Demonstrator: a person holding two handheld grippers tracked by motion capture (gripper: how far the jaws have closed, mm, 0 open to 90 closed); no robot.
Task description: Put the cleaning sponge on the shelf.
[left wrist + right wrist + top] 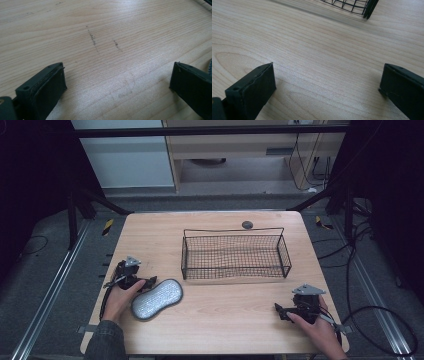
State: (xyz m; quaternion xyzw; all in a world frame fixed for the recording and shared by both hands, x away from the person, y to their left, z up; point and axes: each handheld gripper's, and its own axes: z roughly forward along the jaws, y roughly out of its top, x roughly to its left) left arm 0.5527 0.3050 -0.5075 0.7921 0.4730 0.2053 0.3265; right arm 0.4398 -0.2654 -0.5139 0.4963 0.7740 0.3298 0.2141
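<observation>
Left claw: jaws wide apart, holding nothing, resting low at the desk's near-left; bare wood between the jaws in the left gripper view. Grey padded oval case: flat on the desk, just beside the left claw, apparently touching its tip. Right claw: jaws wide apart, empty, at the near-right, well apart from the case. Black wire basket: mid-desk, farther back, between the two claws; its corner shows ahead of the right claw.
</observation>
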